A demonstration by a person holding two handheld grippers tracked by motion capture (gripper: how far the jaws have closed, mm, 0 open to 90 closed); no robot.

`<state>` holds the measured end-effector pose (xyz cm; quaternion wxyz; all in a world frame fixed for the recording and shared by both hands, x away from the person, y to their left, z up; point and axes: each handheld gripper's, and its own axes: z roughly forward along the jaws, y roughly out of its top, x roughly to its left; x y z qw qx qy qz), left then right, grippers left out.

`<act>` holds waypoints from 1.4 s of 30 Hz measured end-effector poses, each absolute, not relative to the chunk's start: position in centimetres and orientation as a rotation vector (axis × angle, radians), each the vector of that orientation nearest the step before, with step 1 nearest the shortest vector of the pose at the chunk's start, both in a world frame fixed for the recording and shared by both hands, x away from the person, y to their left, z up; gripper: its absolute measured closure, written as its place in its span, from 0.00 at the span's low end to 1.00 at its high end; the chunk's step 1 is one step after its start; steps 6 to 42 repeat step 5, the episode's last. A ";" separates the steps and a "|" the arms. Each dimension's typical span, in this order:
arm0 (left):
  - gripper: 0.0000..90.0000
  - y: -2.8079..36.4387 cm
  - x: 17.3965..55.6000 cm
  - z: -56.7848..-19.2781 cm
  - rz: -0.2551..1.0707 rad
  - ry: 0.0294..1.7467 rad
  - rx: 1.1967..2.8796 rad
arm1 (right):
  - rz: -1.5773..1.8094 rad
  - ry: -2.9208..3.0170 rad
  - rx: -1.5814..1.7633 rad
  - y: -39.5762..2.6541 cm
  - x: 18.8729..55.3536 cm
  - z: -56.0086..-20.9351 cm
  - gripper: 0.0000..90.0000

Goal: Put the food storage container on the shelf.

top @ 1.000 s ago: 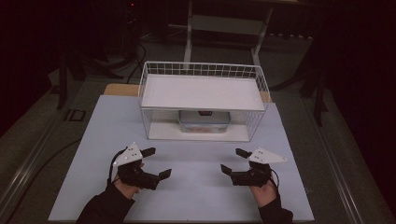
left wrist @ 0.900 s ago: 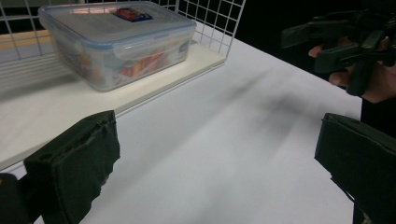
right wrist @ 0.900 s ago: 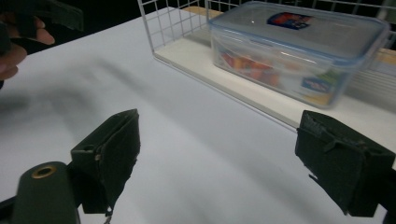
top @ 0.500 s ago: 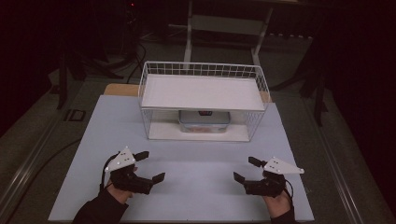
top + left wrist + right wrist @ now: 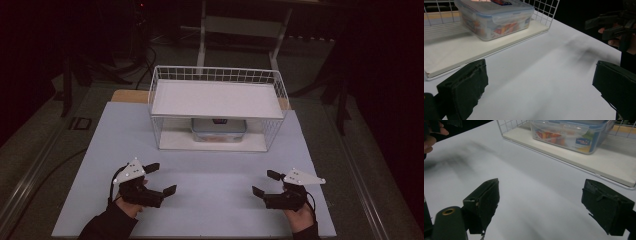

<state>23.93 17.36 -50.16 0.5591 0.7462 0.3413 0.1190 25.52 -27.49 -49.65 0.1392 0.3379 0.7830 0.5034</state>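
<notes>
We view a pale table (image 5: 210, 200) from above, with a white wire rack (image 5: 216, 107) standing at its far middle. The rack carries a flat white shelf (image 5: 215, 98) on top and a white base board (image 5: 175, 141) below. On that base board, under the shelf, sits a clear plastic container (image 5: 218, 129) with a blue-edged lid; its contents show as orange and red shapes, which we cannot identify further. In the left gripper view the container (image 5: 495, 18) stands on the board inside the wire wall, and in the right gripper view it (image 5: 571, 135) bears a small label on its side.

The left gripper (image 5: 160, 178) hangs over the near left part of the table, held by the person's left hand (image 5: 131, 204), with a grey three-cornered plate on top. Its two black jaws stand wide apart with nothing between them, as the left gripper view (image 5: 541, 85) confirms: bare table lies in the gap.

The right gripper (image 5: 265, 183) hangs over the near right part, held by the right hand (image 5: 300, 216), well apart from the left one. Its jaws are likewise spread and empty, seen in the right gripper view (image 5: 540, 205) with bare table between them.

Both grippers sit near the table's front edge, well apart from the rack and the container.
</notes>
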 end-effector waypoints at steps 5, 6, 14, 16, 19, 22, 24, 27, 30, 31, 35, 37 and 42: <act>0.00 17.4 24.0 -50.3 0.279 0.804 1.762 | 1.449 2.265 0.991 -27.7 25.6 -49.8 0.16; 0.00 17.4 24.0 -50.3 0.279 0.804 1.762 | 1.449 2.265 0.991 -27.7 25.6 -49.8 0.16; 0.00 17.4 24.0 -50.3 0.279 0.804 1.762 | 1.449 2.265 0.991 -27.7 25.6 -49.8 0.16; 0.00 17.4 24.0 -50.3 0.279 0.804 1.762 | 1.449 2.265 0.991 -27.7 25.6 -49.8 0.16; 0.00 17.4 24.0 -50.3 0.279 0.804 1.762 | 1.449 2.265 0.991 -27.7 25.6 -49.8 0.16; 0.00 17.4 24.0 -50.3 0.279 0.804 1.762 | 1.449 2.265 0.991 -27.7 25.6 -49.8 0.16; 0.00 17.4 24.0 -50.3 0.279 0.804 1.762 | 1.449 2.265 0.991 -27.7 25.6 -49.8 0.16; 0.00 17.4 24.0 -50.3 0.279 0.804 1.762 | 1.449 2.265 0.991 -27.7 25.6 -49.8 0.16; 0.00 17.4 24.0 -50.3 0.279 0.804 1.762 | 1.449 2.265 0.991 -27.7 25.6 -49.8 0.16; 0.00 17.4 24.0 -50.3 0.279 0.804 1.762 | 1.449 2.265 0.991 -27.7 25.6 -49.8 0.16; 0.00 17.4 24.0 -50.3 0.279 0.804 1.762 | 1.449 2.265 0.991 -27.7 25.6 -49.8 0.16; 0.00 17.4 24.0 -50.3 0.279 0.804 1.762 | 1.449 2.265 0.991 -27.7 25.6 -49.8 0.16; 0.00 17.4 24.0 -50.3 0.279 0.804 1.762 | 1.449 2.265 0.991 -27.7 25.6 -49.8 0.16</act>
